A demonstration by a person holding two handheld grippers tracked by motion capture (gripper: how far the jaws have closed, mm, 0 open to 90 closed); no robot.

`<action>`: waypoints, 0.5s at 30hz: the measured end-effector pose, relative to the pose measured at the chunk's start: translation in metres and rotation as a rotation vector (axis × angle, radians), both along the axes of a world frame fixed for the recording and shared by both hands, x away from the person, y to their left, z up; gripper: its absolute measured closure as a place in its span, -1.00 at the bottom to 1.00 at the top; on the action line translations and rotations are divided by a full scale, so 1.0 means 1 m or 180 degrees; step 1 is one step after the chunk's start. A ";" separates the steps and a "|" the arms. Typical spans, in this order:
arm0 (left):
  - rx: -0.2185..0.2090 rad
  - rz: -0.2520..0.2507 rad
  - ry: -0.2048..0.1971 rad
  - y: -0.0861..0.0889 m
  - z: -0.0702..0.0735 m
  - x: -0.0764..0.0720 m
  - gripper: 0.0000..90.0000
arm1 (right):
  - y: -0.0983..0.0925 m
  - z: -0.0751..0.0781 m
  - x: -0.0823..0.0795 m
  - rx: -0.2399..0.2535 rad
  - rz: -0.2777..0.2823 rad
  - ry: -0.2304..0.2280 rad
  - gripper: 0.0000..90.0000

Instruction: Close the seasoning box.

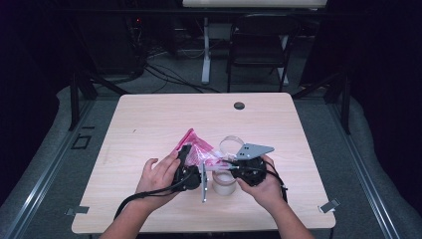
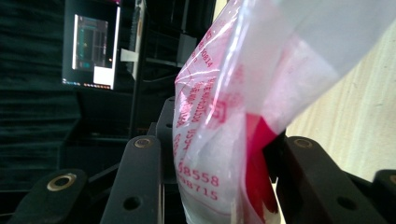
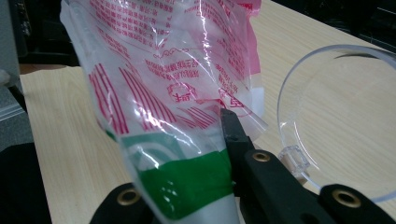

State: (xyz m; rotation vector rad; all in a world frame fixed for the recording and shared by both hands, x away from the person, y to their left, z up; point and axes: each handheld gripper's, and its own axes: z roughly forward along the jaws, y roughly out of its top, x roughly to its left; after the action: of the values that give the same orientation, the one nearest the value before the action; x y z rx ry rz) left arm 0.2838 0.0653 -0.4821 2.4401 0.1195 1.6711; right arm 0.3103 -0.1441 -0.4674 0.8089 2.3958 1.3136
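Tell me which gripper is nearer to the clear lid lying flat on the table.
Right. The right gripper sits just below the clear lid, shut on the plastic bag. The left gripper holds the bag's far side, left of the lid.

A black folding chair [image 1: 259, 42] stands beyond the wooden table [image 1: 149, 124] — a lit monitor [image 2: 92, 49] glows nearby.

- High view sits above the near edge, looking forward and down over the whole bench [image 1: 149, 114].
- Both gripper views ride super close, sharing the plastic bag [image 2: 224, 116] at the bench's 6 o'clock.
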 end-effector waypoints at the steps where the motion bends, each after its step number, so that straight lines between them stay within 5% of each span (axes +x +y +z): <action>1: -0.0026 -0.0002 0.0004 0.001 -0.001 0.000 0.41 | 0.001 0.000 0.000 -0.0007 0.0011 -0.0002 1.00; 15: -0.0163 0.0120 0.0130 0.008 -0.012 -0.001 0.46 | 0.009 0.001 0.000 -0.0017 0.0067 -0.0022 1.00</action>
State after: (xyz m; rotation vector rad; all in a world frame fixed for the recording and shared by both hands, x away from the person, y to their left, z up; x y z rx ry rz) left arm 0.2827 0.0737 -0.4940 2.4494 0.2125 1.6131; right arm 0.3102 -0.1354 -0.4664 0.7782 2.4078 1.3151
